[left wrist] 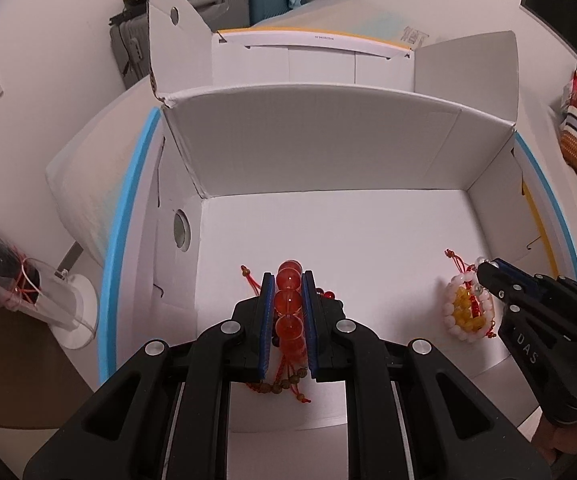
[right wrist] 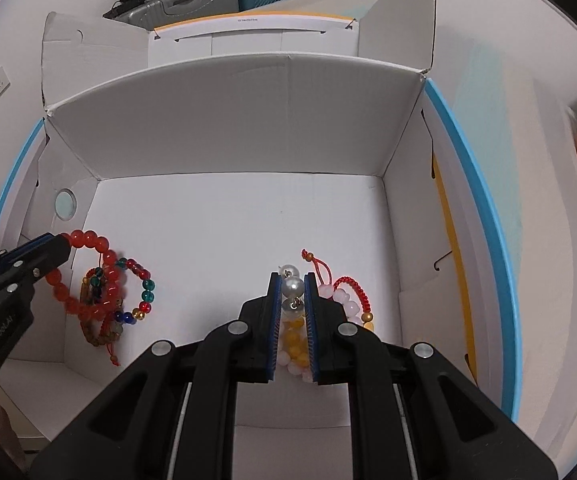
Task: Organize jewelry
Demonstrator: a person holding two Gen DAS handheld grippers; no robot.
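Red bead bracelets (left wrist: 288,304) clamped in left gripper (left wrist: 287,280), pearl-and-yellow bunch (right wrist: 293,320) in right gripper (right wrist: 291,280) — both low inside the white box (right wrist: 228,220).
Probably touching the floor — release gently, keeping piles apart.

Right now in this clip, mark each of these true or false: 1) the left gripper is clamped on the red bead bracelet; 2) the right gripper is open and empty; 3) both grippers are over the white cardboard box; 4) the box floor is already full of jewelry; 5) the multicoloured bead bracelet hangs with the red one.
1) True: the left gripper is shut on the red bead bracelet.
2) False: the right gripper is shut on a pearl-and-yellow bead bunch.
3) True: both are inside the white cardboard box.
4) False: its floor is bare apart from what the grippers hold.
5) True: the multicoloured bead bracelet dangles in that bundle.
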